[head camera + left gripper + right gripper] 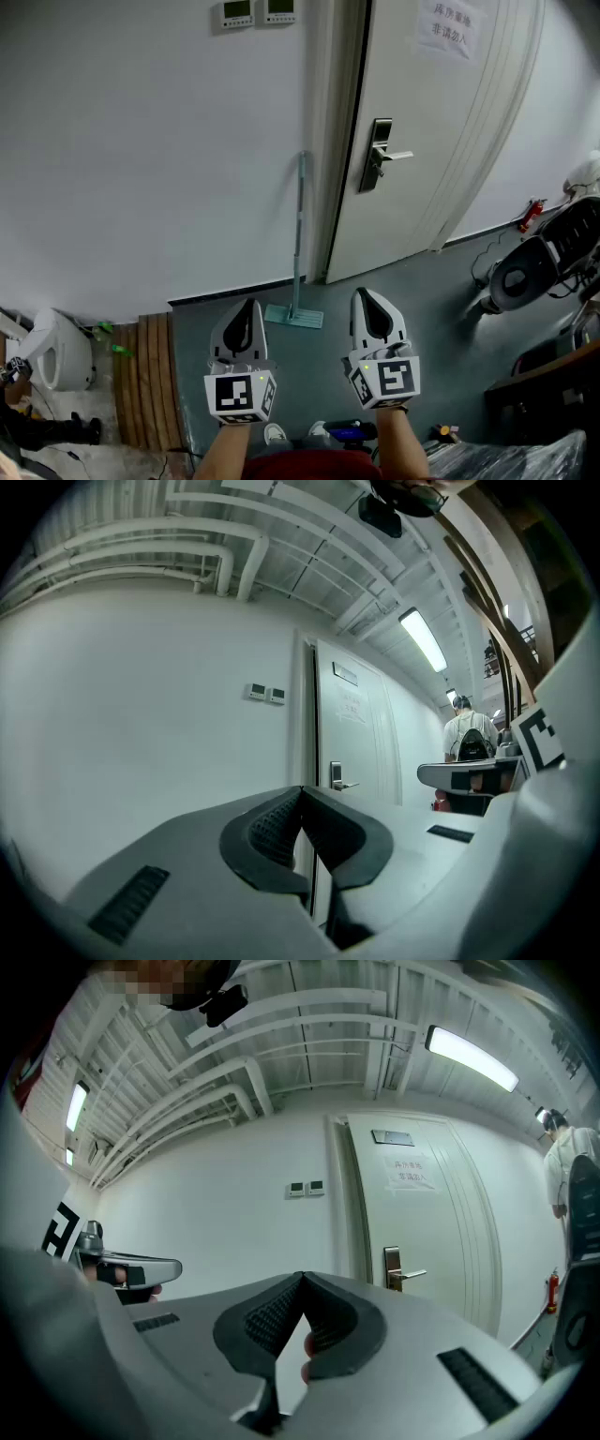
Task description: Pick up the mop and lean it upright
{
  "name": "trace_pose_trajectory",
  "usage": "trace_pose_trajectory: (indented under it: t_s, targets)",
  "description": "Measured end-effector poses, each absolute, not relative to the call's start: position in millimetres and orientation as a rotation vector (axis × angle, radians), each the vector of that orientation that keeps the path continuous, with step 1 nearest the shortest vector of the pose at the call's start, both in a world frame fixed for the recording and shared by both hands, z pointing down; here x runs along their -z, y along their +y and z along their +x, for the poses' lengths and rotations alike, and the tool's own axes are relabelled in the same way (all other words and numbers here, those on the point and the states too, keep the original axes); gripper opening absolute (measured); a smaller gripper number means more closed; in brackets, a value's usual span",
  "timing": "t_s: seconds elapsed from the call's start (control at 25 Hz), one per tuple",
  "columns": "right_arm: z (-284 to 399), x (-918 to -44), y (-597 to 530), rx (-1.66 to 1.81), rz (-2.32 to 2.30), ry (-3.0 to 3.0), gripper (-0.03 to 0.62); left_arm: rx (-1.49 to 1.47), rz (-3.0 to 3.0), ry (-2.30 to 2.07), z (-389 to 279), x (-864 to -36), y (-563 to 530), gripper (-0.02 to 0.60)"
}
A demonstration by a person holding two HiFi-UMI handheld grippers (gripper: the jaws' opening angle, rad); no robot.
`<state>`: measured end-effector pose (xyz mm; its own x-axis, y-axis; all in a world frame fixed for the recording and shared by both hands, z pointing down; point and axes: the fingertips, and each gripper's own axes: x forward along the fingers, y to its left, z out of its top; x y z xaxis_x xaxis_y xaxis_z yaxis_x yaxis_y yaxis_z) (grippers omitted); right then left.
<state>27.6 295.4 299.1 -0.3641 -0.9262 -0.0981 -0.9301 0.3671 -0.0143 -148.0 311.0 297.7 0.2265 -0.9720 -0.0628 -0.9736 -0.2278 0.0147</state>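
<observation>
The mop stands upright, its pale blue-green handle leaning against the white wall just left of the door frame. Its flat teal head rests on the grey floor. My left gripper and right gripper hang side by side in front of me, short of the mop head and to either side of it. Neither touches the mop. In the left gripper view the left gripper has its ribbed pads pressed together, nothing between them. The right gripper in its own view also has its tips touching and is empty.
A white door with a metal lever handle is right of the mop. Two wall control panels sit high up. Wooden slats and a white appliance lie left; dark equipment stands right. A person with a backpack stands far off.
</observation>
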Motion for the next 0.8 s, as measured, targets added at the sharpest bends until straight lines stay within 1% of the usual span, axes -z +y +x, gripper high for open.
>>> trace_pose_trajectory:
  t_s: [0.8]
  targets:
    - [65.3,-304.8,289.9,-0.073,-1.718,2.515,0.017,-0.073,-2.438,1.952,-107.6,-307.3,301.3,0.014]
